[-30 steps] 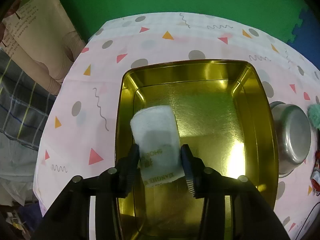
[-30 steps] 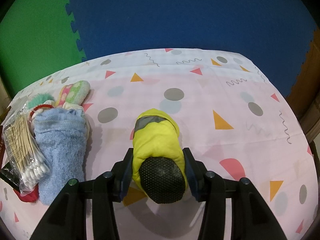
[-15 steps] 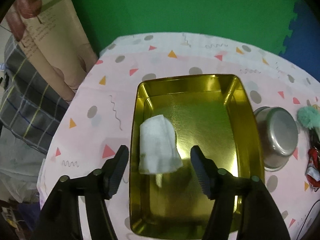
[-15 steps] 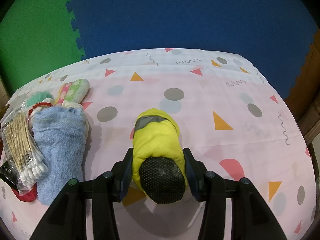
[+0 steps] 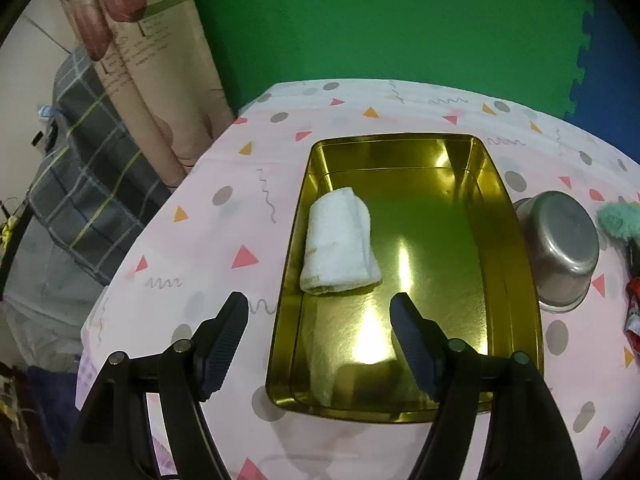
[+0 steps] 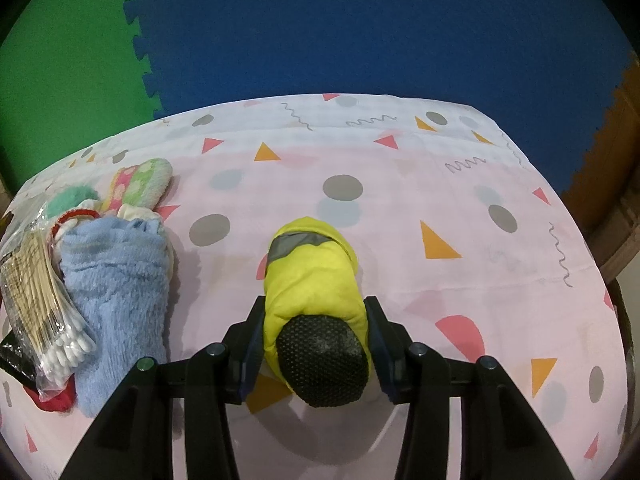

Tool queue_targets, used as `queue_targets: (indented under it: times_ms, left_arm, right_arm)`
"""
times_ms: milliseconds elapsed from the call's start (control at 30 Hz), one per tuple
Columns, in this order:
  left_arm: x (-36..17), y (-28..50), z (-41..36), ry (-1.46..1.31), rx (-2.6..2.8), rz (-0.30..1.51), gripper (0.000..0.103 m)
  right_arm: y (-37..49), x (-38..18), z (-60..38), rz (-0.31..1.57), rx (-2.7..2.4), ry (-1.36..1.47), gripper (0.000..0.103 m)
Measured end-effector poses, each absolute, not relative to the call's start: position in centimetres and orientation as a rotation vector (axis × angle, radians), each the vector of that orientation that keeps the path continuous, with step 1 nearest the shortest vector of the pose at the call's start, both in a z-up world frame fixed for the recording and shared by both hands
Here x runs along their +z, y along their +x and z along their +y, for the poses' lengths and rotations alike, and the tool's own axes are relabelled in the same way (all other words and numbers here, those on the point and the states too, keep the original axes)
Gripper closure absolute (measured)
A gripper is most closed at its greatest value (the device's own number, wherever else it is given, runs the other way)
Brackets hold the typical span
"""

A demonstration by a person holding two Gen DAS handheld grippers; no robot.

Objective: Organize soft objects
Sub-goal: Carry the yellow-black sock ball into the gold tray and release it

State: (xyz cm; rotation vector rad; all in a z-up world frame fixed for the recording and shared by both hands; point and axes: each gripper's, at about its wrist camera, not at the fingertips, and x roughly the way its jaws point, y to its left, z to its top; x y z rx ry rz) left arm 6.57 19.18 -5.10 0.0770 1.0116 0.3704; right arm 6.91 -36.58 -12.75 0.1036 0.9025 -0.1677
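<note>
A folded white towel (image 5: 338,242) lies loose in the left half of the gold metal tray (image 5: 516,280). My left gripper (image 5: 319,302) hangs above the tray's near end, short of the towel; its jaws are opening, wide apart, with nothing between them. In the right wrist view a yellow slipper (image 6: 312,272) with a black dotted sole rests on the pink patterned tablecloth (image 6: 440,184). My right gripper (image 6: 315,307) is shut on the slipper, both pads pressing its sides near the sole and still closing slightly.
A steel bowl (image 5: 560,248) stands right of the tray, beside a teal fluffy item (image 5: 618,220). Left of the slipper lie a blue fluffy sock (image 6: 116,280), a bag of cotton swabs (image 6: 40,304) and a pink-green sock (image 6: 140,184). The table edge curves close on the left.
My left gripper let go of the white towel, opened wide, and drew back and up from the tray. The towel stays in the tray. The right gripper kept still on the slipper.
</note>
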Motion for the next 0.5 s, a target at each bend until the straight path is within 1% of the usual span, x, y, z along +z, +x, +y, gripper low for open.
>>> queue_targets:
  times_ms: [233, 400, 500]
  left_arm:
    - [-5.3, 5.3, 19.0, 0.078, 0.411, 0.977, 0.029]
    - [-5.7, 4.4, 19.0, 0.065, 0.419, 0.964, 0.028]
    - [-5.8, 4.0, 19.3, 0.043, 0.416, 0.967, 0.023]
  right_arm:
    - [6.3, -11.3, -36.2, 0.883, -0.209, 0.099, 0.057]
    - [5.7, -8.4, -35.7, 0.843, -0.211, 0.119, 0.057]
    - [5.5, -6.0, -34.4, 0.808, -0.179, 0.103, 0.057]
